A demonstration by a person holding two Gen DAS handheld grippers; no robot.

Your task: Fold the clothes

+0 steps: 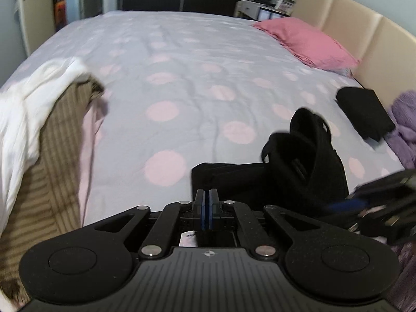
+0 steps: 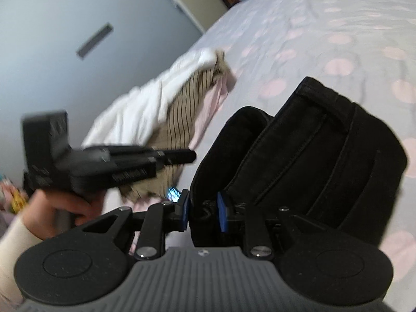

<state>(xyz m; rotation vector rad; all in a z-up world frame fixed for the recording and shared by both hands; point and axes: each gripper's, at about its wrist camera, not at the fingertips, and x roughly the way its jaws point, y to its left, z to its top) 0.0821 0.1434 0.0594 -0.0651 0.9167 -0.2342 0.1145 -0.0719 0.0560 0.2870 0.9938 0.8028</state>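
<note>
Right tool [image 2: 202, 212] clamped on black garment [image 2: 312, 150]; left tool [image 1: 207, 209] clenched, seemingly empty.

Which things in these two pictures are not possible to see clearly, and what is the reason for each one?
- Right gripper, left wrist view: motion blur and the right edge hide how its jaws stand.
- Black garment, right wrist view: bunched up, so its type is unclear.
- Pile of clothes, left wrist view: cut by the left edge and overlapping, so the number of pieces is uncertain.
- Purple garment, left wrist view: mostly beyond the right edge.
</note>
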